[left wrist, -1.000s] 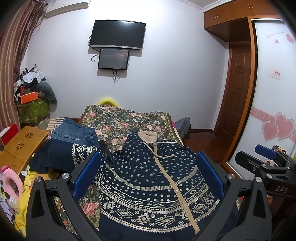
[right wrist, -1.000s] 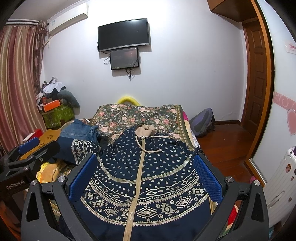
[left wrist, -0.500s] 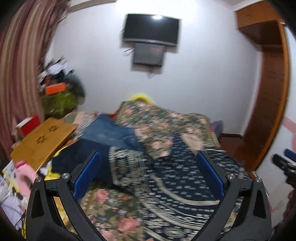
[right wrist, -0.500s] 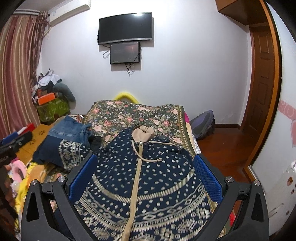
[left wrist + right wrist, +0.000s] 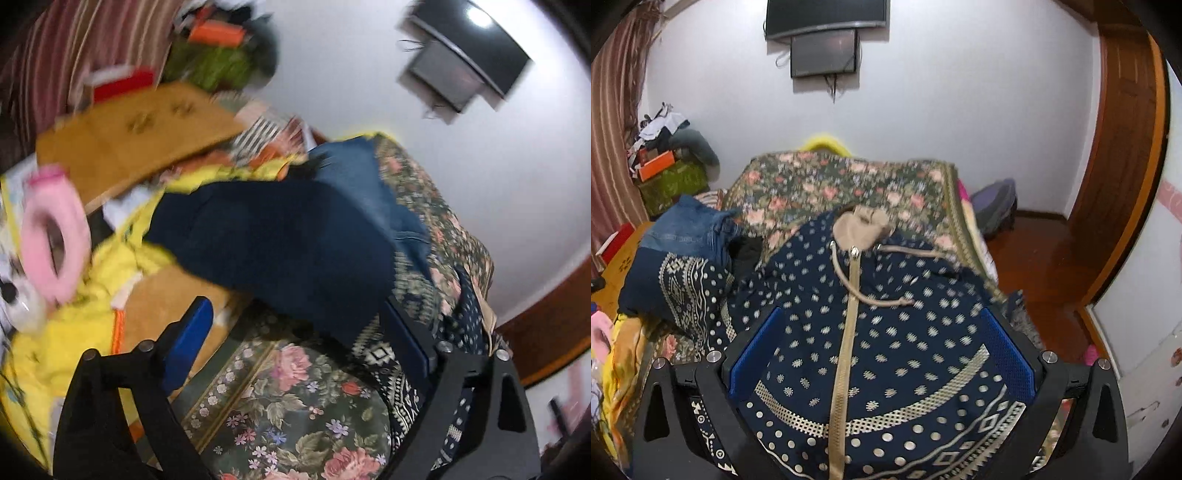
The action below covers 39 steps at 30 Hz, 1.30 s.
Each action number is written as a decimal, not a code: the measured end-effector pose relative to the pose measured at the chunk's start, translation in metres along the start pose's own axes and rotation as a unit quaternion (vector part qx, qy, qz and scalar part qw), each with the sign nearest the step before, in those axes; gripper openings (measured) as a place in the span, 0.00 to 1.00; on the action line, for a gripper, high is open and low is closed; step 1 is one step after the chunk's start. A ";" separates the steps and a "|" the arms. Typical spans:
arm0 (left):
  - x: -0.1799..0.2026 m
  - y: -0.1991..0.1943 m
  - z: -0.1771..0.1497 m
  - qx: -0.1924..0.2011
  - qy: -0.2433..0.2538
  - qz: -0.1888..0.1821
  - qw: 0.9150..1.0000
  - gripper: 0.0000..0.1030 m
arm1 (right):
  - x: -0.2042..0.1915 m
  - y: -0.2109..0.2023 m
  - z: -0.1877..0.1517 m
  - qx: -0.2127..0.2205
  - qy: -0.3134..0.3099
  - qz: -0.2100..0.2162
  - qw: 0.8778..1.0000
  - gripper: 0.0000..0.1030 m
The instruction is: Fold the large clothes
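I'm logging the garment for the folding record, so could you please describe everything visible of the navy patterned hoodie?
The navy patterned hoodie lies front-up and spread on the floral bedspread. The knit-looking fabric carries beige dots and geometric bands, a beige zipper closed up the centre, a beige-lined hood bunched at the top, and a loose drawstring. Its sleeve lies out toward the jeans. Neither gripper holds it.

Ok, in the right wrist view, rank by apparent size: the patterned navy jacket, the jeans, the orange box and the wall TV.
1. Patterned navy jacket, largest by far, though closest to the camera.
2. Jeans and wall TV: look alike; the TV is cropped and farther, so unranked.
3. Orange box, smallest.
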State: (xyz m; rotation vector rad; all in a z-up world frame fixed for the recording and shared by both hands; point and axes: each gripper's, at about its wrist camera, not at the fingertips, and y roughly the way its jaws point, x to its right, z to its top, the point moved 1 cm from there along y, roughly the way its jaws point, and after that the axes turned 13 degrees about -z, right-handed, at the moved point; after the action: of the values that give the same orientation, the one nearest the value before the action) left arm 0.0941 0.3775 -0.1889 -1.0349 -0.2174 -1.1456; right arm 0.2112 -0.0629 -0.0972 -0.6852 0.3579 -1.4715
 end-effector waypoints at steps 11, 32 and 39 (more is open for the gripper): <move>-0.088 0.063 0.001 -0.029 -0.216 -0.147 0.965 0.83 | -0.018 0.034 -0.008 -0.037 -0.023 0.008 0.999 1.00; 0.062 0.001 0.063 0.101 0.049 -0.041 0.993 0.02 | -0.013 0.016 -0.001 -0.016 -0.032 0.016 0.999 1.00; 0.171 -0.015 0.063 0.105 0.161 -0.098 0.976 0.02 | 0.003 0.003 0.004 0.003 -0.020 0.027 0.999 1.00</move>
State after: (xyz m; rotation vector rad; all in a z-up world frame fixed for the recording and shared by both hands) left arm 0.1798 0.3155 -0.0402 -0.6395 -0.1799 -1.4174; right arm 0.2161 -0.0653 -0.0954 -0.6954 0.3380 -1.4057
